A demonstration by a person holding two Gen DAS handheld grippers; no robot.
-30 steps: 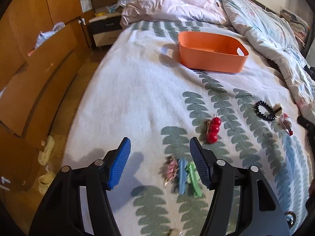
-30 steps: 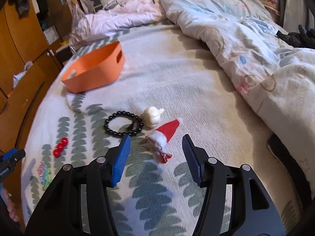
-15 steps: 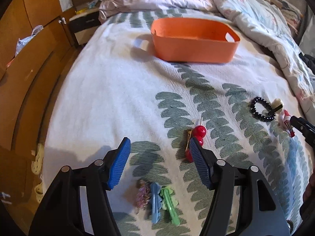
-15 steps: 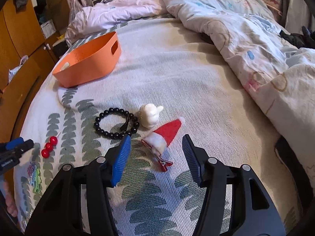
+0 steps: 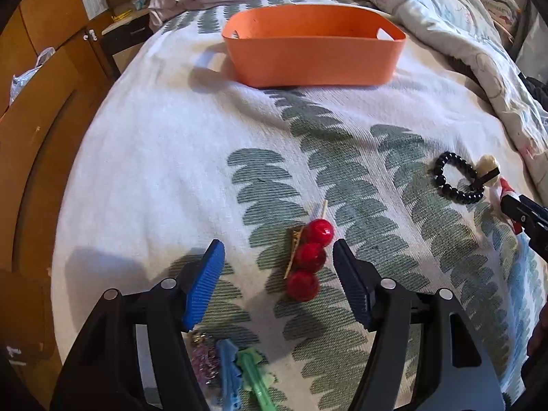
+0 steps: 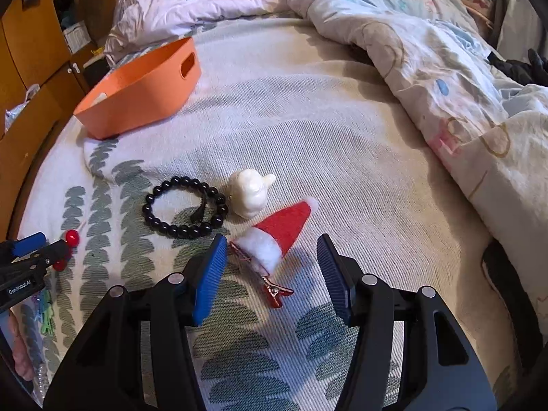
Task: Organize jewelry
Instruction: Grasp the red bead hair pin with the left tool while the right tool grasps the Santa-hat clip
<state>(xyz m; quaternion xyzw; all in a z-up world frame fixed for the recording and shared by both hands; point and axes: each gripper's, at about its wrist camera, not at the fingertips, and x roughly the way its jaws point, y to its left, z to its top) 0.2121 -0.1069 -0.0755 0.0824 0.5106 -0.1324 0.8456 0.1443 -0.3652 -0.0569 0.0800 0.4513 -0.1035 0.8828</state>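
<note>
- A second ago the left gripper [image 5: 278, 275] hung over the three small clips [image 5: 233, 373]; it has since moved along the bed, and the red berry clip [image 5: 308, 260] now lies between its fingers. Its jaws have just been opening a little wider; the pads stand clear of the clip on both sides, so nothing is gripped.
- The right gripper [image 6: 272, 275] has sunk slightly towards the Santa hat clip [image 6: 274, 239], which now sits between its open fingers, close to the left pad; it is not pinched either.
- Judged from this, each hand is lined up on one clip, and closing and lifting look like the next steps. The orange basket [image 5: 313, 58] sits well apart at the far end of the bed and looks like the place to carry them to.
- The left view shows the three clips close under the gripper; in the right view they are only a sliver at the edge.
- The right view shows the black bead bracelet [image 6: 185, 207] and the white figure [image 6: 248, 193] whole and just beside each other; the left view has them small near its right edge.
</note>
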